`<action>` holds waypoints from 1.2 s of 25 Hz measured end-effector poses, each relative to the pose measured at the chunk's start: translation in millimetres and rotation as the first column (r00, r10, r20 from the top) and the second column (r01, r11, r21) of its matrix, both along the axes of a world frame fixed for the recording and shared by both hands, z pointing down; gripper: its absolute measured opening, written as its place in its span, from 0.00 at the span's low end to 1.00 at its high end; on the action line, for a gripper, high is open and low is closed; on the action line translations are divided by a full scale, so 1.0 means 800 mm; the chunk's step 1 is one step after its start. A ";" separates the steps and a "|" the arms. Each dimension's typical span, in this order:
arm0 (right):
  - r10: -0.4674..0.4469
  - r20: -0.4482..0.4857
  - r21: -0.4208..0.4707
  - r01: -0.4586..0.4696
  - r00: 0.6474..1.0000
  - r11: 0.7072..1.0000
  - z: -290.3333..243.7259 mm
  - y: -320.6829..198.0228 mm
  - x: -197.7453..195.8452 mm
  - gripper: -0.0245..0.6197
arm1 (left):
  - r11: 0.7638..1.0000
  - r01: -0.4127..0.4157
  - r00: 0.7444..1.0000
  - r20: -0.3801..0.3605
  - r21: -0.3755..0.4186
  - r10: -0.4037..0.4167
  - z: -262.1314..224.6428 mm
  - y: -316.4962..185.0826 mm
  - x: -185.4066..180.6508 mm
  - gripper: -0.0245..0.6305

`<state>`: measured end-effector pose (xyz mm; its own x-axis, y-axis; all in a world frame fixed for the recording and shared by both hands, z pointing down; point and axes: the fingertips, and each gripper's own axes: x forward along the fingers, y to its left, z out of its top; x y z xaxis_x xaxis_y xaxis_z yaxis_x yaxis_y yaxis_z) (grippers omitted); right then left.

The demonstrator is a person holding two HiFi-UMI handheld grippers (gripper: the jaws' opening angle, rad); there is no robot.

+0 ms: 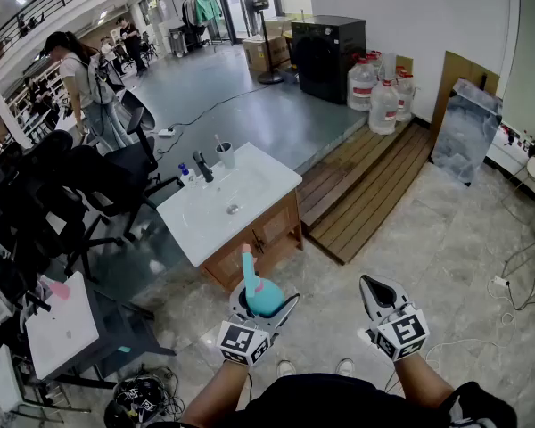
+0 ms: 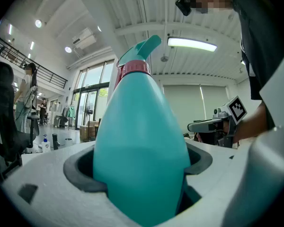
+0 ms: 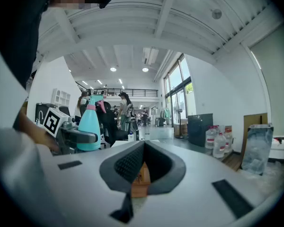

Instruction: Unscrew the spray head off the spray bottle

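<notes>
Your left tongs [image 1: 264, 308] squeeze the teal spray bottle [image 2: 142, 141]; your right tongs [image 3: 142, 167] are shut, empty. Pinch the spray head [image 2: 141, 51] weakly and the tongs may slip off.

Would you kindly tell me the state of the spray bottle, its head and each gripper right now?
Teal plastic spray bottle: upright, clamped around its body.
Teal spray head with pink collar: on the bottle, not yet unscrewed.
Left gripper: shut on the bottle.
Right gripper: shut, empty.
</notes>
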<state>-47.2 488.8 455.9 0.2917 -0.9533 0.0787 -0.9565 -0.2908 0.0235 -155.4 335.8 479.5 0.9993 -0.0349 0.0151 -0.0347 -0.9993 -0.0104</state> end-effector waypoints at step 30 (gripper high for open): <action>0.033 0.036 0.072 -0.035 0.999 0.997 0.005 -0.139 -0.032 0.05 | 1.000 0.012 0.998 0.059 0.019 -0.013 0.027 -0.132 -0.049 0.72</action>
<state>-73.1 377.4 460.2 0.3225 -0.9464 0.0202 -0.9459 -0.3230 -0.0319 -194.8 229.9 501.1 0.9961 -0.0479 0.0736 -0.0457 -0.9985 -0.0313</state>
